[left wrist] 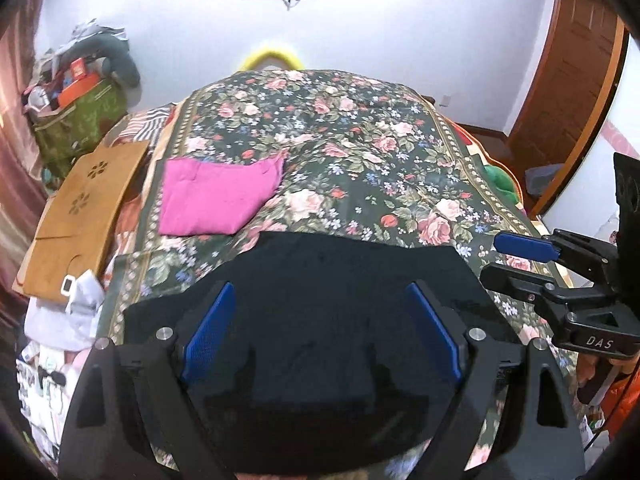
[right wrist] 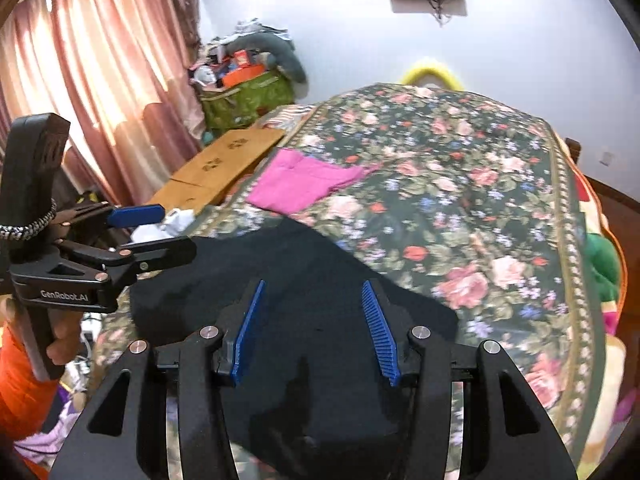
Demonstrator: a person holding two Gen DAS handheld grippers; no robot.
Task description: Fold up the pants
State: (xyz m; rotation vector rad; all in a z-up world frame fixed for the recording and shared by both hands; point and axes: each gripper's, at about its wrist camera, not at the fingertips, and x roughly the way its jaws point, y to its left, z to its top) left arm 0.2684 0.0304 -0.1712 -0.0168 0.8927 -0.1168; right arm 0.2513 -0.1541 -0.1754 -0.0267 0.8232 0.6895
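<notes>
Black pants [left wrist: 320,312] lie spread on the near end of a floral bedspread [left wrist: 360,152]; they also show in the right wrist view [right wrist: 304,304]. My left gripper [left wrist: 320,324] hovers over the pants, its blue-padded jaws wide apart and empty. My right gripper [right wrist: 314,328] also hovers over the pants, open and empty. Each gripper shows in the other's view: the right one [left wrist: 516,256] at the pants' right edge, the left one [right wrist: 160,232] at their left edge. A folded pink garment [left wrist: 216,196] lies further up the bed on the left, and shows in the right wrist view [right wrist: 304,184].
A wooden board [left wrist: 80,216] and white clothes [left wrist: 76,304] lie along the bed's left side. A green bag [left wrist: 76,124] with clutter stands in the far left corner by curtains [right wrist: 80,80]. A wooden door [left wrist: 568,92] is at right, a green item [right wrist: 604,264] at the bed's right edge.
</notes>
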